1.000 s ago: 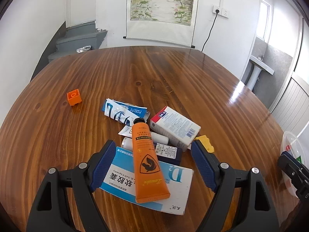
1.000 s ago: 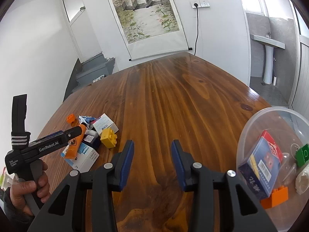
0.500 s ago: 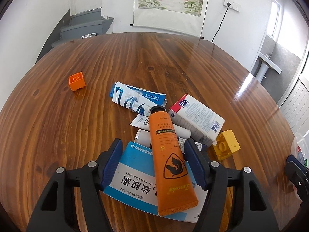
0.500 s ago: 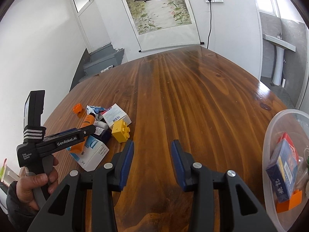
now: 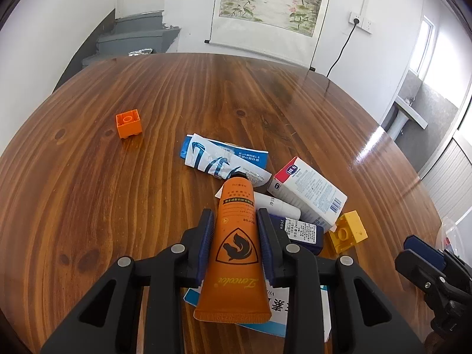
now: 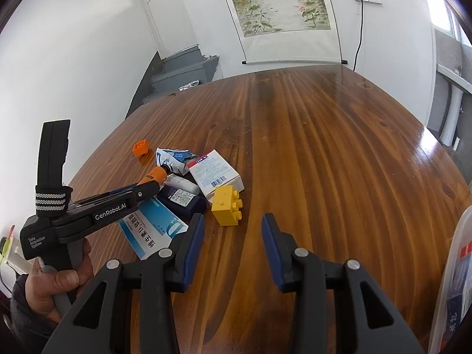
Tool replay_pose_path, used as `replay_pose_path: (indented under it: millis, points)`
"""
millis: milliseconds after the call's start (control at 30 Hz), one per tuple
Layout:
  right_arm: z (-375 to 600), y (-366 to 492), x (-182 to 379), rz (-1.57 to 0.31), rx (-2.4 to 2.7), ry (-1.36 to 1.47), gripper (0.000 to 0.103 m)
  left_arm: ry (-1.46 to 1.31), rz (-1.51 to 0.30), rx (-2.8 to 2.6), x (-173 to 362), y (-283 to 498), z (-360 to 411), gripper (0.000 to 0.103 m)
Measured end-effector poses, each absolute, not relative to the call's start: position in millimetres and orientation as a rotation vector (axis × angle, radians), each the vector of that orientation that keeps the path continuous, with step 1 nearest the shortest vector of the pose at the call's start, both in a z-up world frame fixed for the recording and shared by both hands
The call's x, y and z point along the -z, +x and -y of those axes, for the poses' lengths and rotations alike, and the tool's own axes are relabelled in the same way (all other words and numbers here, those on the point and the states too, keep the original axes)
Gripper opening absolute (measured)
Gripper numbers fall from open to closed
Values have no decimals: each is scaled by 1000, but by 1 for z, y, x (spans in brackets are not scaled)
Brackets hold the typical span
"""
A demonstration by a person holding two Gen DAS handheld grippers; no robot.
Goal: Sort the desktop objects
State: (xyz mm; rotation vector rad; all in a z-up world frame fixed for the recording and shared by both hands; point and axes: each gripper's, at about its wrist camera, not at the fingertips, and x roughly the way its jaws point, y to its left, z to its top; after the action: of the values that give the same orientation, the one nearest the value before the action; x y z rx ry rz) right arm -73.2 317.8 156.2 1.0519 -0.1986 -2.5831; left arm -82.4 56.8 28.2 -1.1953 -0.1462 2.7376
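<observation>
The jaws of the left gripper point(image 5: 235, 236), spread wide a second ago, are closing onto the soft orange plastic tube point(image 5: 234, 253), now pinched. Lifting it is judged next. The right gripper point(image 6: 233, 243) is held parted, empty.

Glossy brown wooden surface point(image 5: 206, 94); orange brick point(image 5: 128, 123) alone toward the left edge; yellow brick point(image 5: 348, 231), white carton point(image 5: 309, 191), blue-white box point(image 6: 150, 230) clustered mid-surface.

- The left gripper point(image 5: 235, 237) is angled downward, and its jaws are closing, with both blue pads point(image 5: 206, 236) set against the sides of an orange tube point(image 5: 236, 253).
- Its handle is gripped from below by a hand point(image 6: 56, 280).
- The right gripper point(image 6: 233, 244) is held partly open, tilted downward, with nothing between its fingers point(image 6: 193, 243).
</observation>
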Motion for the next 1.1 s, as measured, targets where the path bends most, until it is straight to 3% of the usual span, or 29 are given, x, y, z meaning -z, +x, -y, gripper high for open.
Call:
replay_pose_path:
  millis: [967, 1100]
  points:
    - [-283, -125, -127, 103, 2529, 1181, 44, -1240, 160, -2765, -23, -90, -46, 33]
    - [-285, -125, -127, 115, 2528, 1177, 28, -1235, 165, -2769, -25, -89, -45, 33]
